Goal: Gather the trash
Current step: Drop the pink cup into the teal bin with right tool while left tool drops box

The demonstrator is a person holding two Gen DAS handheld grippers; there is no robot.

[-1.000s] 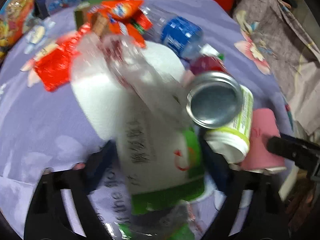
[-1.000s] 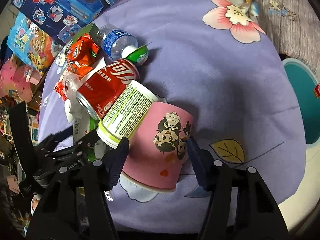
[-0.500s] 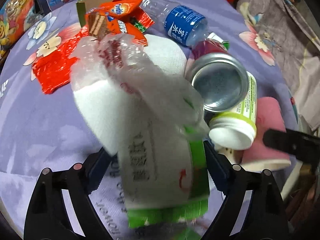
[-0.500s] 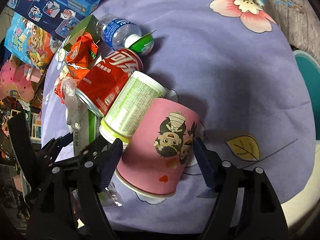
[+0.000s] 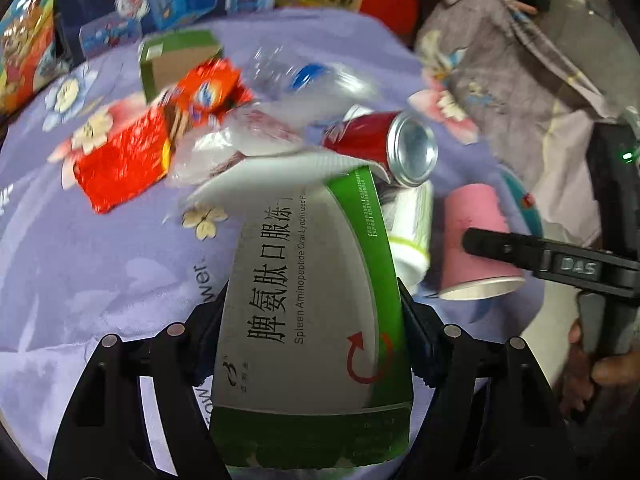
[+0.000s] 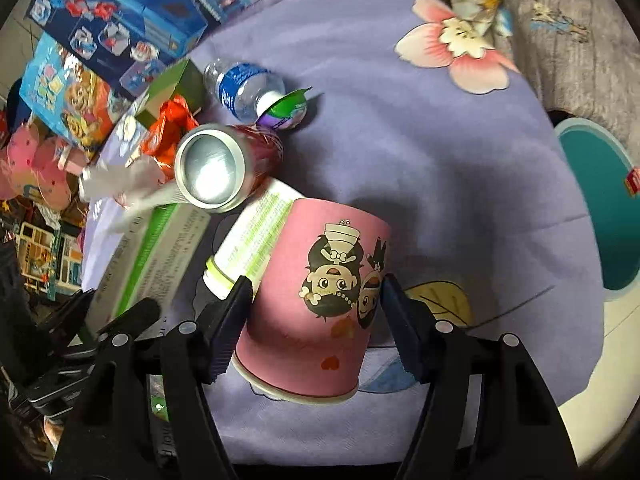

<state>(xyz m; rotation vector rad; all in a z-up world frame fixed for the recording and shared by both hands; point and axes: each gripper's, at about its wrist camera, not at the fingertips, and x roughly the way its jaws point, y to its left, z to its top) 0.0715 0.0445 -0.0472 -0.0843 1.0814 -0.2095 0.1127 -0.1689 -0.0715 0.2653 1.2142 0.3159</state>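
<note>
My left gripper (image 5: 316, 332) is shut on a white and green medicine box (image 5: 312, 304), lifted and tilted, with a white tissue and clear wrapper (image 5: 256, 148) sliding off its far end. A red cola can (image 5: 384, 148) rests against the box top. My right gripper (image 6: 316, 316) is shut on a pink paper cup (image 6: 316, 304) lying on the purple cloth (image 6: 420, 140). A white and green bottle (image 6: 256, 240) lies beside the cup. The box also shows in the right wrist view (image 6: 156, 256), as does the can (image 6: 216, 168).
A water bottle (image 6: 244, 88), a green lid (image 6: 286, 112), orange and red snack wrappers (image 5: 156, 136) and a small green carton (image 5: 176, 56) lie further back. Toy boxes (image 6: 120, 12) line the far edge. Grey clothing (image 5: 500, 64) lies at the right.
My left gripper has lifted and tilted the medicine box; the tissue and wrapper slid off toward the far side and the cola can rolled. My right gripper has stayed around the pink cup.
</note>
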